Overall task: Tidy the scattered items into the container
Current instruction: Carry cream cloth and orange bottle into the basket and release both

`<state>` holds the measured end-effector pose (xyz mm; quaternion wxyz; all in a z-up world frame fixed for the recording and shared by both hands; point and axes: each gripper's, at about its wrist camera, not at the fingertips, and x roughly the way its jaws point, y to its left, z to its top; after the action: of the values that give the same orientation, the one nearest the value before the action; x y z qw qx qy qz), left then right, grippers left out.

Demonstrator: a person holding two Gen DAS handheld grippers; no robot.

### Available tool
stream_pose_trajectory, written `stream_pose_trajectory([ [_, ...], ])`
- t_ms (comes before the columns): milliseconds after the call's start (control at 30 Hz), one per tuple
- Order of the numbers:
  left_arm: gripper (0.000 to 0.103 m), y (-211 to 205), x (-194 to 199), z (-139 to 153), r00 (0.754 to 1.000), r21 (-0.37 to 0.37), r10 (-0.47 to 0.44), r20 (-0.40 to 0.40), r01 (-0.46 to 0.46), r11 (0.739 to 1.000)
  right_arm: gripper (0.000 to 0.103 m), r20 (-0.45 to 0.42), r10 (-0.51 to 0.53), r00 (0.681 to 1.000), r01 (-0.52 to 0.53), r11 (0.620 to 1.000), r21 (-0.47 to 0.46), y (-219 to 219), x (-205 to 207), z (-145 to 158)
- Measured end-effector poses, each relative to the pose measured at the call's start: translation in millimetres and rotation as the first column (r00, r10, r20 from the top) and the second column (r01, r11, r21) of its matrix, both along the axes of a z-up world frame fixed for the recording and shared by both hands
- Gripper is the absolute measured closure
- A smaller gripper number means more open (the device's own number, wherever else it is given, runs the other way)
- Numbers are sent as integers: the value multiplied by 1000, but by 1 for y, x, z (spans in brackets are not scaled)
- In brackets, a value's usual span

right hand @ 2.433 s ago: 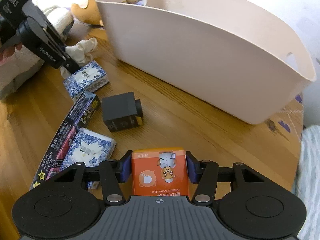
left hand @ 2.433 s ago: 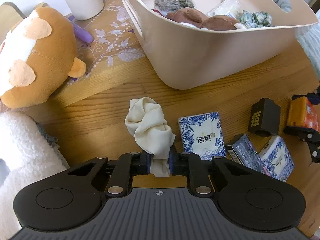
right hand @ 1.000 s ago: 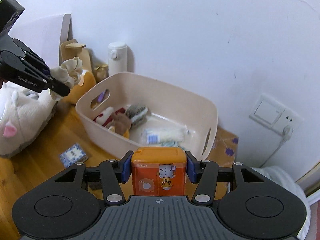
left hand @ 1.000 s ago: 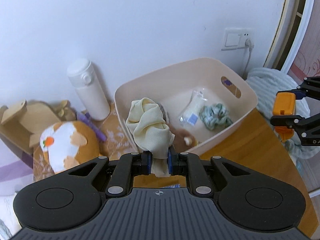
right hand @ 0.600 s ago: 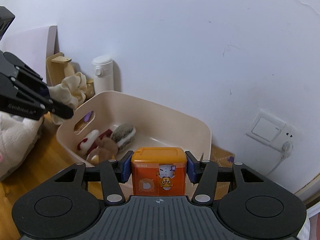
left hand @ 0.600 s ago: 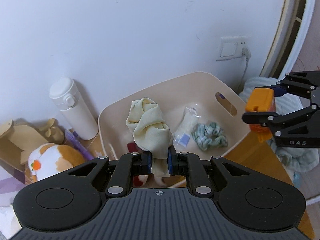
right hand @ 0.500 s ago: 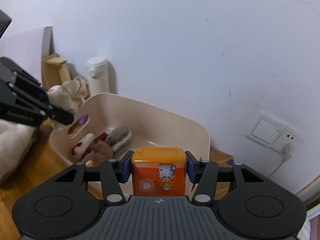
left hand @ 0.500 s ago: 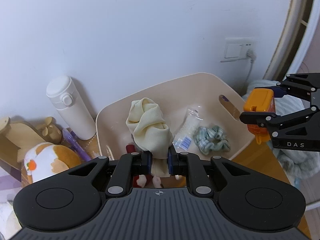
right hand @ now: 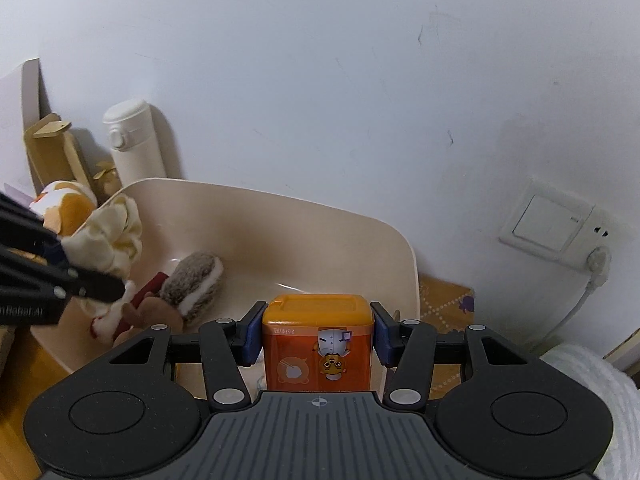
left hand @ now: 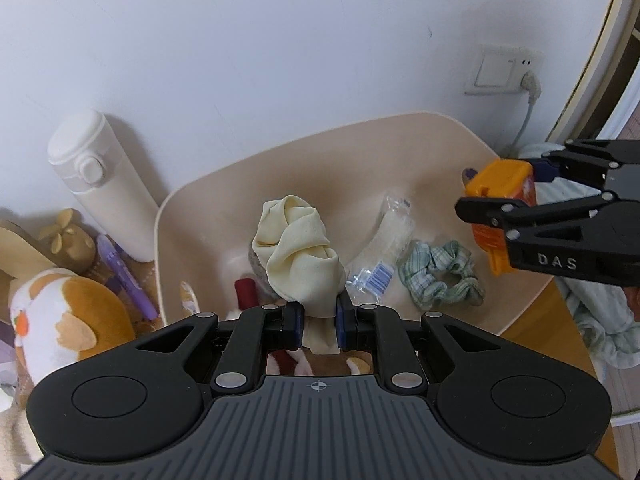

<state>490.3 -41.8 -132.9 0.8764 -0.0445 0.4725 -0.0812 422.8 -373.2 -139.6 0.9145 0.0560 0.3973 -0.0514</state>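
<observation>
My left gripper [left hand: 318, 322] is shut on a cream cloth scrunchie [left hand: 296, 248] and holds it over the beige tub [left hand: 192, 200]. My right gripper [right hand: 318, 338] is shut on an orange cotton-swab box [right hand: 318, 344], held above the tub's right end [right hand: 408, 256]. That box also shows in the left wrist view [left hand: 500, 196], over the tub's right rim. The left gripper with the scrunchie [right hand: 108, 240] shows at the left of the right wrist view. Inside the tub lie a green checked scrunchie [left hand: 440, 276], a clear plastic packet [left hand: 384, 252] and a grey plush toy [right hand: 196, 280].
A white flask [left hand: 104, 184] stands behind the tub at the left. An orange and white plush toy [left hand: 60, 312] and a purple pen [left hand: 124, 276] lie left of the tub. A wall socket [right hand: 556, 228] is at the right. A pale blue blanket [left hand: 600, 328] lies right of the table.
Both grippers lifted their items from the table and moved in over the tub. Over the last half second both have come lower and closer to the tub.
</observation>
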Motion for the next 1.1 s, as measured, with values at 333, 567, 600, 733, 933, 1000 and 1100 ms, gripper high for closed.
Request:
stream_pose_trajectory([
  [333, 72, -2, 0, -22, 998, -22, -5, -55, 3, 1000, 52, -52, -1, 999, 1, 1000, -7, 5, 15, -24],
  [567, 44, 3, -10, -14, 1000, -13, 21, -19, -21, 1000, 33, -12, -3, 1000, 2, 999, -32, 9, 5, -15],
  [600, 42, 4, -13, -11, 1000, -8, 26, -10, -26, 1000, 32, 3, 2, 1000, -2, 999, -42, 11, 2, -10],
  [733, 38, 12, -29, 2, 998, -9, 63, 29, -62, 998, 26, 68, -1, 998, 4, 999, -53, 17, -16, 11],
  [933, 33, 27, -63, 18, 989, -19, 121, 85, -120, 993, 17, 147, -21, 989, 25, 999, -21, 36, -57, 30],
  [1000, 33, 32, -76, 20, 986, -21, 139, 92, -137, 990, 17, 158, -30, 987, 31, 999, -7, 43, -71, 33],
  [1100, 33, 39, -95, 22, 981, -21, 168, 98, -167, 986, 17, 162, -43, 986, 42, 999, 12, 52, -91, 33],
])
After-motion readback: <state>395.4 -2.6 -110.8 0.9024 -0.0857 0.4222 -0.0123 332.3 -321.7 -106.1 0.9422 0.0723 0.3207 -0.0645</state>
